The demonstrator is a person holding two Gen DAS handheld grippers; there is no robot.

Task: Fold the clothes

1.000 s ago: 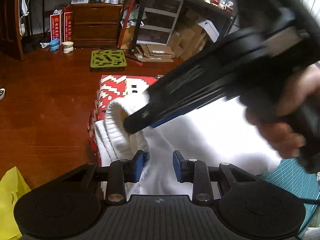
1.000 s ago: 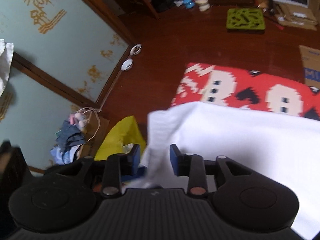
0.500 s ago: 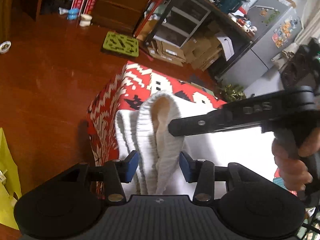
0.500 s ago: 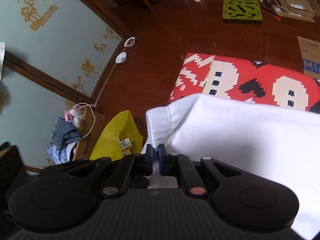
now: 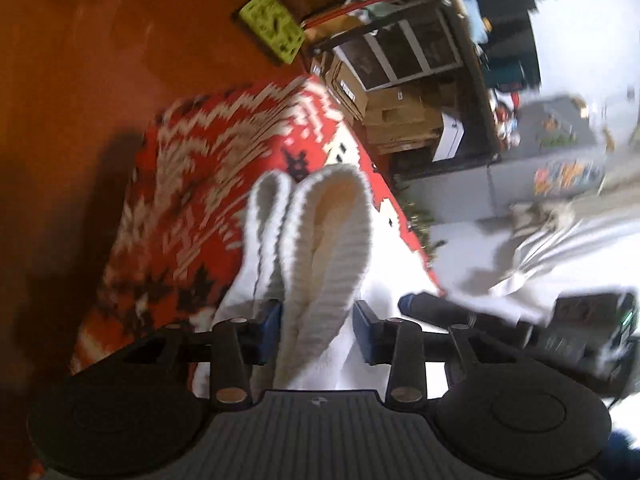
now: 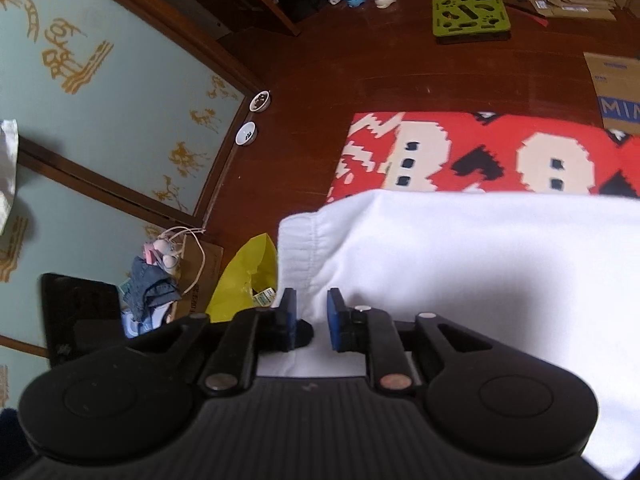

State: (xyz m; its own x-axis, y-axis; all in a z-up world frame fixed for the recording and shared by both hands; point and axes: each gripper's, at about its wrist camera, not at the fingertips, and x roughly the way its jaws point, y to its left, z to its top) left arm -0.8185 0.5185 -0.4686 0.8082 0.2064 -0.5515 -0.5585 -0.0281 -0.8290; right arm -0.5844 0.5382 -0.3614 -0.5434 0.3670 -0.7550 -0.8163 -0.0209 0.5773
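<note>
A white sweatshirt (image 6: pixel 480 264) lies on a red and cream patterned blanket (image 6: pixel 460 152). In the left wrist view its ribbed cuff (image 5: pixel 324 240) stands up in folds between the fingers of my left gripper (image 5: pixel 316 320), which is open around it. In the right wrist view my right gripper (image 6: pixel 312 316) is open, with the ribbed hem corner (image 6: pixel 300 248) of the sweatshirt lying between its blue pads. The right gripper's black fingers (image 5: pixel 440 312) show at the right of the left wrist view, resting on the white cloth.
The blanket (image 5: pixel 208 184) covers a low block on a dark wooden floor (image 6: pixel 400 72). A green mat (image 6: pixel 472 14), cardboard boxes (image 5: pixel 400 120), a yellow bag (image 6: pixel 244 276), pet bowls (image 6: pixel 252 120) and a sliding door (image 6: pixel 100 80) surround it.
My right gripper was shut on the hem half a second ago and has opened. My left gripper has swung and tilted, staying open around the cuff. The right gripper moved lower right in the left view.
</note>
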